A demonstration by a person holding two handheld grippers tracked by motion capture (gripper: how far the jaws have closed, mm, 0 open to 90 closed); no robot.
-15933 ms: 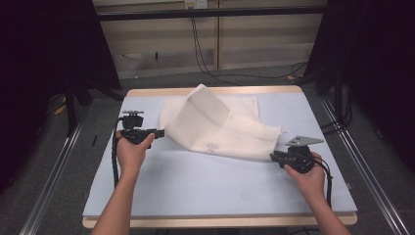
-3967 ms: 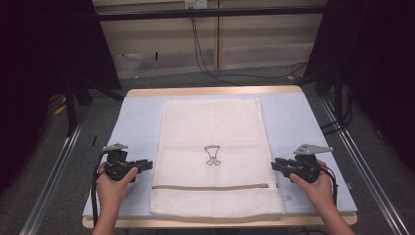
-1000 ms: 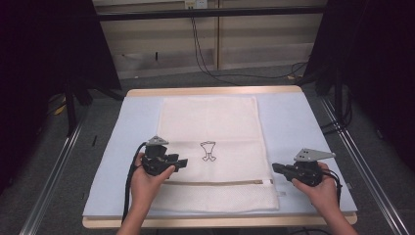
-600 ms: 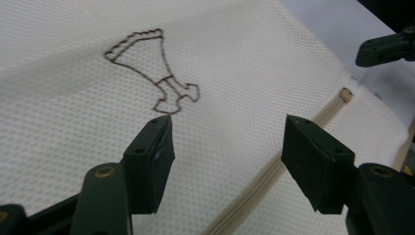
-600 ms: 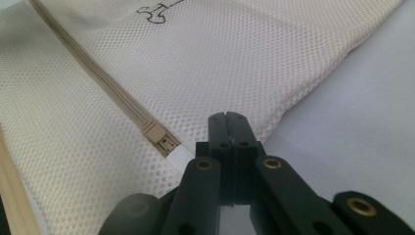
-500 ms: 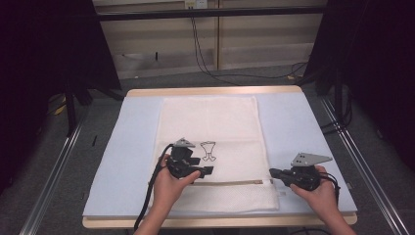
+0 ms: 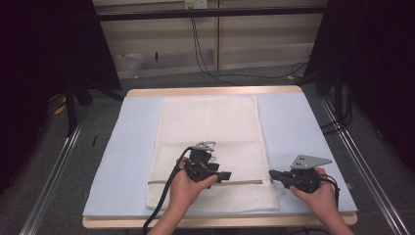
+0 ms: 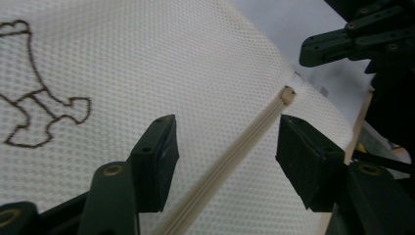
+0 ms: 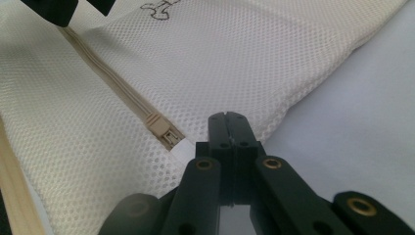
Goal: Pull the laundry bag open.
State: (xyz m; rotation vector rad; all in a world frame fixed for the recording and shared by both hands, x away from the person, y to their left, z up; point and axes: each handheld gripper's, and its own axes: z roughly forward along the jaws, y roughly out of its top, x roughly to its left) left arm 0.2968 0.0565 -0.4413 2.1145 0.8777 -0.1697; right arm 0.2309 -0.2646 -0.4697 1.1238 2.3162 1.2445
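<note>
A cream mesh bag lies flat on the light blue mat, with a beige zipper running across near its front end. My left gripper hovers low over the bag's middle. It is open, and its jaws have just been closing a little. In the left gripper view the zipper runs under the gap of the left gripper, and nothing is pressed between the jaws. My right gripper is shut at the bag's right edge. In the right gripper view the tips of the right gripper sit beside the zipper end.
The mat covers a wooden table with bare strips left and right of the bag. Metal rails run along both sides. Cables lie on the floor behind. A brown stitched motif marks the bag.
My left gripper has travelled right across the bag, from near its left edge to over the zipper's middle. The right gripper and the bag have stayed put.
</note>
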